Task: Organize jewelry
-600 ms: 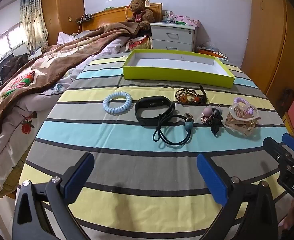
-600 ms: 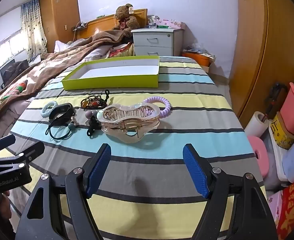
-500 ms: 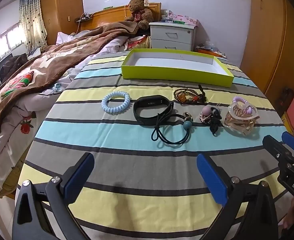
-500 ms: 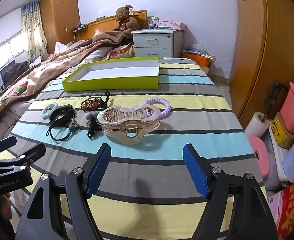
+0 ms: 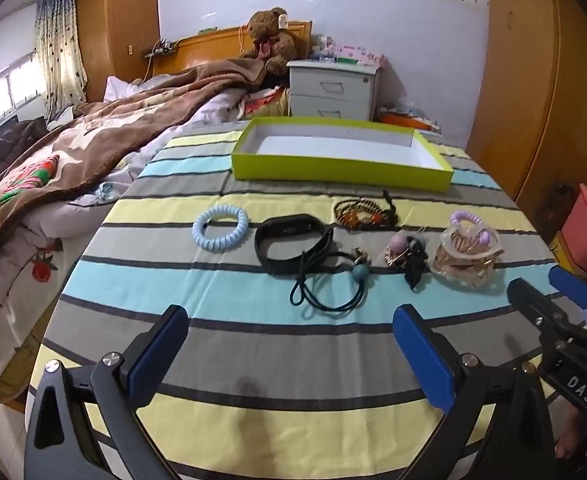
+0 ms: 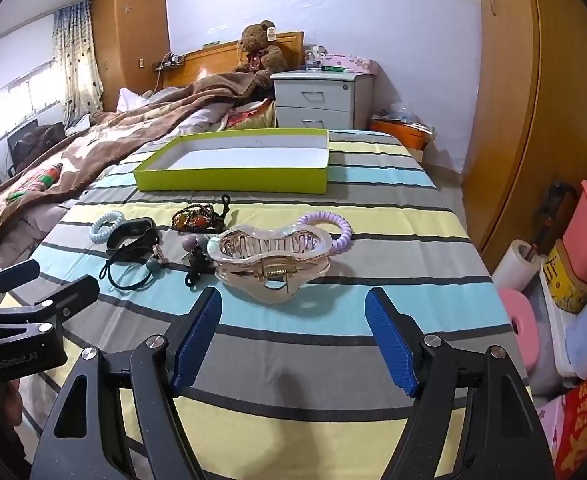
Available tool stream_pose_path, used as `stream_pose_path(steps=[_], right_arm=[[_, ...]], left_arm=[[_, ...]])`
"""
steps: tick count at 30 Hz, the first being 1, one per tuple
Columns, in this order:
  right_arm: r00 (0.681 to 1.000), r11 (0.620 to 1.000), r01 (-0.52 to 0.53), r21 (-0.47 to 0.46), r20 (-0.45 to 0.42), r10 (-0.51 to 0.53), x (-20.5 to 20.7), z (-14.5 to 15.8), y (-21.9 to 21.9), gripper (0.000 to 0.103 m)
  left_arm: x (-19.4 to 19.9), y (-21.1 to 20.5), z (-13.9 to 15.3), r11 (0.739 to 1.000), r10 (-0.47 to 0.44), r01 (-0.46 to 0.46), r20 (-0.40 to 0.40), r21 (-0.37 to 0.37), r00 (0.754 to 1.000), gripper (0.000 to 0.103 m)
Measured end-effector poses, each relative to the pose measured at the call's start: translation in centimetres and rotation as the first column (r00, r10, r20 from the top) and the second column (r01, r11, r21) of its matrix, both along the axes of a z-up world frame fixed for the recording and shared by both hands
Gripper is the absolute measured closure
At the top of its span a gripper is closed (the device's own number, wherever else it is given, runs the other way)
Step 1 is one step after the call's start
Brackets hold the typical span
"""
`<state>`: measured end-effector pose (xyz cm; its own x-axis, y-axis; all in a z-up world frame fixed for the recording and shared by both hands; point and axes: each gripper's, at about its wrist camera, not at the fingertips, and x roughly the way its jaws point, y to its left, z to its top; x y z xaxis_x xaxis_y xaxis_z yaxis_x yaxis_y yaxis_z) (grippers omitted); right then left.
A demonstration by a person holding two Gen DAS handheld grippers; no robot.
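Note:
Jewelry lies in a row on the striped cloth: a light blue coil band (image 5: 220,229), a black wristband (image 5: 289,243), a beaded bracelet (image 5: 363,213), a black cord tie with a teal bead (image 5: 335,280), a pink-bead tie (image 5: 407,254), a clear hair claw (image 6: 269,258) and a purple coil band (image 6: 331,230). An empty lime-green tray (image 5: 341,170) sits behind them. My left gripper (image 5: 289,354) is open, empty, in front of the cord tie. My right gripper (image 6: 293,338) is open, empty, just short of the hair claw.
A bed with a brown blanket (image 5: 93,148) lies to the left. A white nightstand (image 5: 333,88) and a teddy bear (image 5: 271,38) are at the back. Wooden wardrobes (image 6: 553,112) and storage bins (image 6: 585,232) stand to the right.
Both grippers have drawn back and risen slightly from the row of jewelry. Both stay open and nothing on the cloth has moved.

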<state>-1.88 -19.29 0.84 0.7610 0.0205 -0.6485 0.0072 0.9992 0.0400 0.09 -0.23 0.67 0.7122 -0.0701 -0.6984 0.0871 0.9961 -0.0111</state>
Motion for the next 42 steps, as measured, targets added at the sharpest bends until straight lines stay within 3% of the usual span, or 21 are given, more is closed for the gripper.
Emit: stream_pose_path(steps=[16, 42], right_arm=[[1.000, 1.000, 0.005, 0.005, 0.023, -0.005, -0.3, 0.4, 0.2, 0.029], [0.999, 1.000, 0.012, 0.004, 0.038, -0.012, -0.4, 0.5, 0.1, 0.029]], left_arm=[[-0.6, 0.6, 1.1, 0.999, 0.024, -0.023, 0.043, -0.032, 0.999, 0.000], [-0.3, 1.2, 1.0, 0.997, 0.063, -0.063, 0.009, -0.036, 0.998, 0.000]])
